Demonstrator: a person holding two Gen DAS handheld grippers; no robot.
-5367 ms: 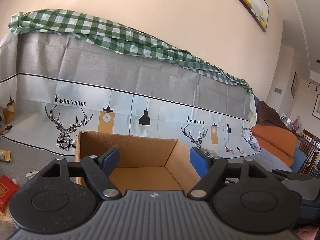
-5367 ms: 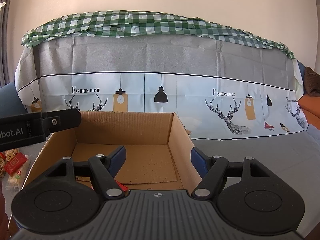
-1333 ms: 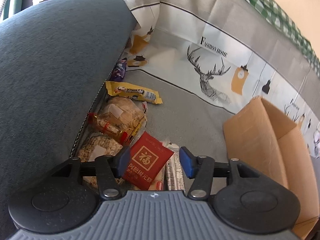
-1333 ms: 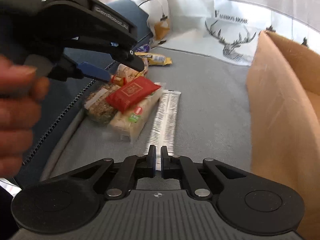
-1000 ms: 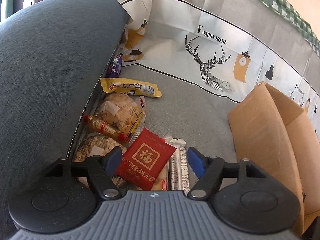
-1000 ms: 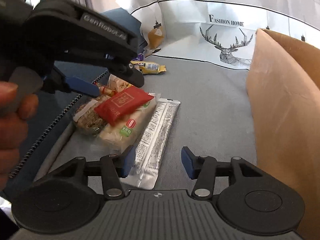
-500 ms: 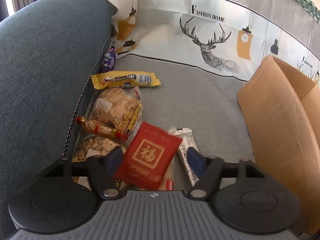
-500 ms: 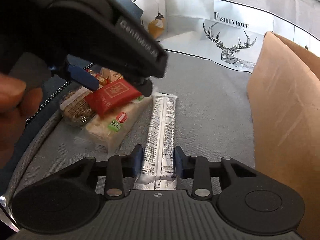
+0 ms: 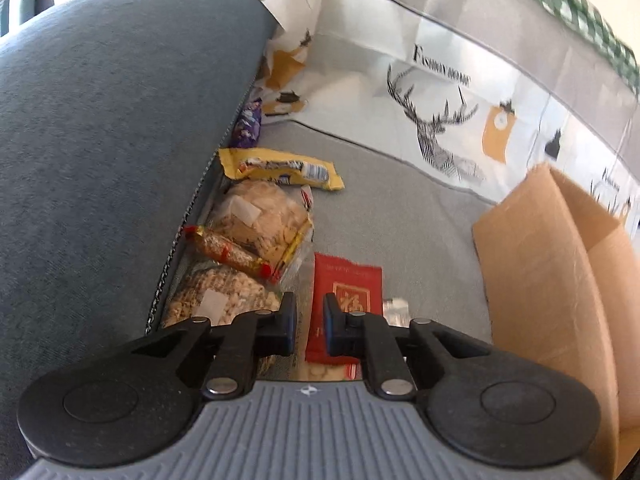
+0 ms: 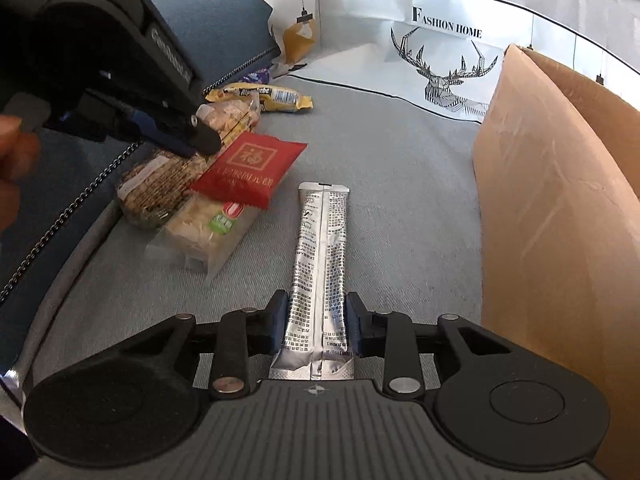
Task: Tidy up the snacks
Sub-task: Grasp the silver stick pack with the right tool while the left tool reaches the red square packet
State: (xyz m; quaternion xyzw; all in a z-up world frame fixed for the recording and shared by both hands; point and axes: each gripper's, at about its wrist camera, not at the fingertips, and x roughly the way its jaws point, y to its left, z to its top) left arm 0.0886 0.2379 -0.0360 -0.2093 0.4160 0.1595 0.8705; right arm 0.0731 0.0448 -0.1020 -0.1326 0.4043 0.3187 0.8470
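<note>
My left gripper (image 9: 308, 326) is shut on the near edge of a red snack packet (image 9: 347, 288) and holds it lifted and tilted; the packet (image 10: 250, 168) also shows in the right wrist view, hanging from the left gripper (image 10: 200, 138). My right gripper (image 10: 317, 326) is shut on the near end of a long silver snack stick (image 10: 322, 248) that lies on the grey sofa seat (image 10: 392, 184). The open cardboard box (image 10: 552, 216) stands to the right, and its side wall (image 9: 536, 264) shows in the left wrist view.
Along the blue sofa arm (image 9: 108, 140) lie a yellow bar (image 9: 280, 168), a bag of round crackers (image 9: 264, 216), a red-ended roll (image 9: 228, 250), a granola pack (image 9: 216, 300) and a clear cracker pack (image 10: 208, 232). A printed deer cloth (image 10: 444, 56) covers the sofa back.
My left gripper has closed on the red packet and lifted it off the pile. My right gripper has closed in on the silver stick's near end.
</note>
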